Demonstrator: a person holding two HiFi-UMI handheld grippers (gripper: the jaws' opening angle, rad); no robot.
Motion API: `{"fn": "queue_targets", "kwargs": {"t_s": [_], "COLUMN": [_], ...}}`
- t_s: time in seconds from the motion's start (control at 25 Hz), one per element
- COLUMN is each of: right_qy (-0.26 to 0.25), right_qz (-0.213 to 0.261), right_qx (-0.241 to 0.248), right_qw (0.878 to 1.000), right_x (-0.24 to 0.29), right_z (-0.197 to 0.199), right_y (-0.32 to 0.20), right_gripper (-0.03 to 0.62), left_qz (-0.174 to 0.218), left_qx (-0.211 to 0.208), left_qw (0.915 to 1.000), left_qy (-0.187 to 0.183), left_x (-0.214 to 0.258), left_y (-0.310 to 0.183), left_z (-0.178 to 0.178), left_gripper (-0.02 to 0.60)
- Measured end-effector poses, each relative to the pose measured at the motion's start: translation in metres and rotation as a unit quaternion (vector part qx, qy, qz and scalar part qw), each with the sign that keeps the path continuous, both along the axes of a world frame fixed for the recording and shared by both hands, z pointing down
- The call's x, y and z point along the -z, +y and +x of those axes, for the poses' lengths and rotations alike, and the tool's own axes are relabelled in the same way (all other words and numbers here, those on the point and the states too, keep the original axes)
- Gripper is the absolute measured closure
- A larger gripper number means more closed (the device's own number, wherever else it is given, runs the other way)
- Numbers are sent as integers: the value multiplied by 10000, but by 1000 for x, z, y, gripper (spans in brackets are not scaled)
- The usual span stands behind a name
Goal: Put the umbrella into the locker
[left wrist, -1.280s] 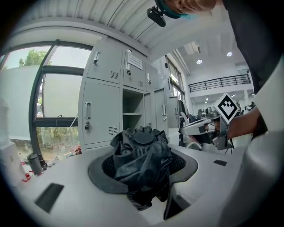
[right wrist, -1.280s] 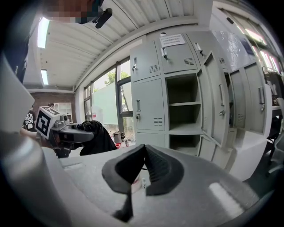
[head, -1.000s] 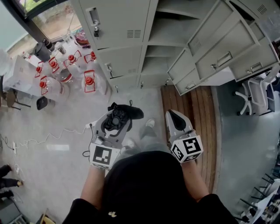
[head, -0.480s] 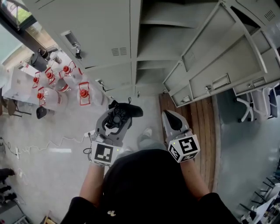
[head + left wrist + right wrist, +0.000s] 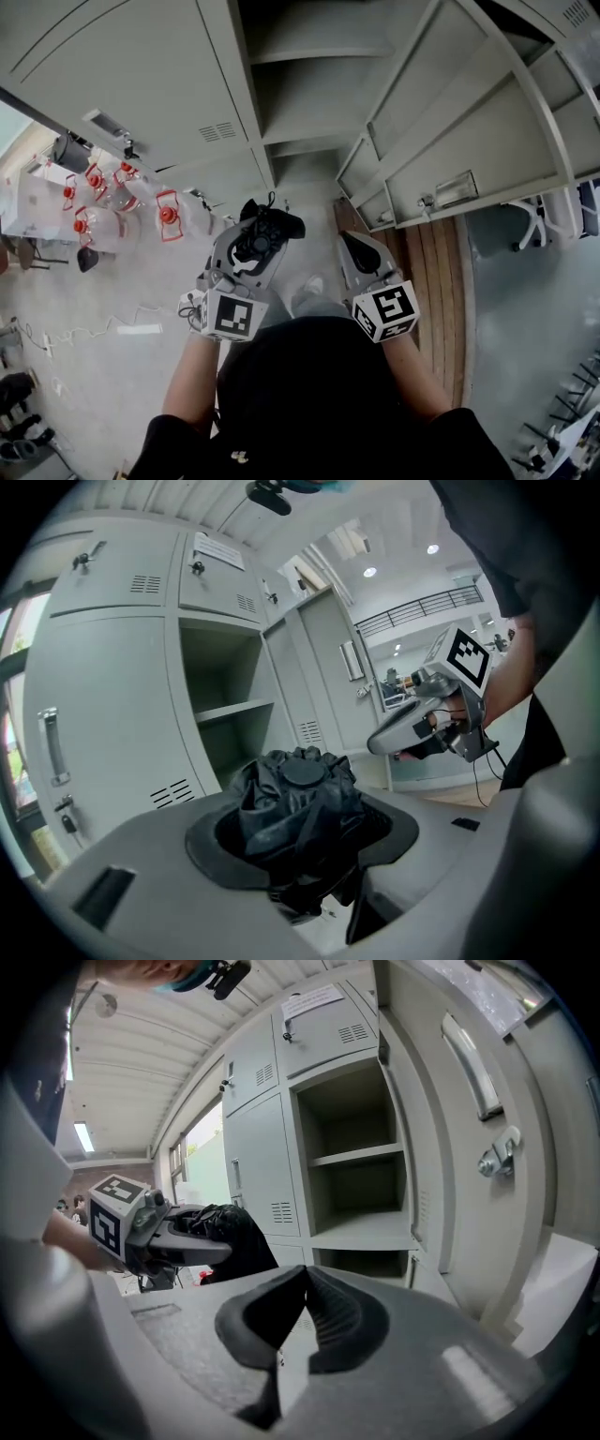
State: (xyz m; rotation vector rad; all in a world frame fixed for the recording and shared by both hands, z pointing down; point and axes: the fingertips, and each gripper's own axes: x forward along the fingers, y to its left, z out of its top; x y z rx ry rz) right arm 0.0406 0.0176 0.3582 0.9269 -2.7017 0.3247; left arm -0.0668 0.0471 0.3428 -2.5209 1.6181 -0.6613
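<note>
A folded black umbrella [image 5: 265,230] [image 5: 298,803] sits end-on between the jaws of my left gripper [image 5: 253,246] [image 5: 305,841], which is shut on it. The bundle also shows in the right gripper view as the black umbrella [image 5: 230,1232] at the left. My right gripper [image 5: 361,255] [image 5: 305,1321] is beside it, shut with nothing between its pads. Straight ahead stands the grey locker [image 5: 309,94] [image 5: 361,1185] with its door open and bare shelves inside. Both grippers are short of its opening.
Open locker doors [image 5: 450,141] hang at the right; shut locker doors [image 5: 122,75] are at the left. Water jugs with red caps [image 5: 164,214] stand on the floor at left. A wooden platform [image 5: 436,281] lies at the right. A cable [image 5: 94,328] runs across the floor.
Both grippers and I have moved closer to the locker, which now fills the top of the head view. The left gripper has rolled a little with the umbrella still held.
</note>
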Motion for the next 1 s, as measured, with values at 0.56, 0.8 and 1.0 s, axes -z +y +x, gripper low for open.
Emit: {"fn": "queue_targets", "kwargs": {"t_s": [0.56,0.8,1.0], "right_qy": [395,653,730], "right_qz": [-189,-352,-502], "right_qx": [-1078,-1271,-1335], "right_qw": [9932,9891,9871], "right_x": [-35,-60,-76], "right_z": [17,19,20], "right_y": [-30,-33,-36], "right_gripper": [597,597,597], "left_qz": [301,412,606], "left_qx": [-1894,-2290,-2337], "left_qw": [9677,9497,9315], "left_qy": [-1639,-2096,-2719], "left_x": [-63,-93,-115], "left_y": [-71,-95,-115], "left_z": [44,50,55], "left_gripper": [347,345,345]}}
